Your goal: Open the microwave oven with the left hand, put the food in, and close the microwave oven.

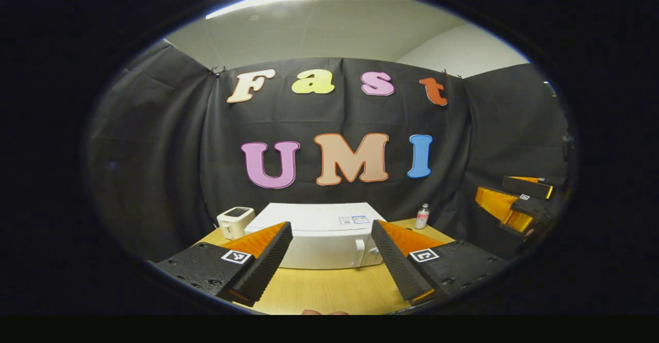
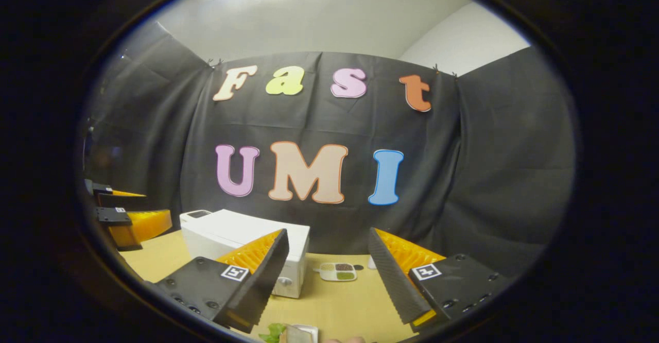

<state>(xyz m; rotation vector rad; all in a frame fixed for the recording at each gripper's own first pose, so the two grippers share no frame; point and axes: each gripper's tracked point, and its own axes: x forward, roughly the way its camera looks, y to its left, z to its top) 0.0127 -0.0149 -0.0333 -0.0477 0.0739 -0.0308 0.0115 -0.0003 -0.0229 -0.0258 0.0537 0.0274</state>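
The microwave oven (image 1: 322,237) sits shut toward the back of the wooden table (image 1: 329,291), dead ahead at twelve o'clock of the left gripper (image 1: 332,266), whose fingers stand wide apart with nothing between them. It is a white box, long side facing the camera, with its upright handle (image 1: 359,253) near the right end of the front, at about one o'clock between the fingers. In the right gripper view the oven lies off at ten o'clock, so the left gripper looks better lined up for the door. The right gripper (image 2: 329,286) is likewise spread and empty; the food (image 2: 291,332), leafy greens on something pale, lies at six o'clock just below it.
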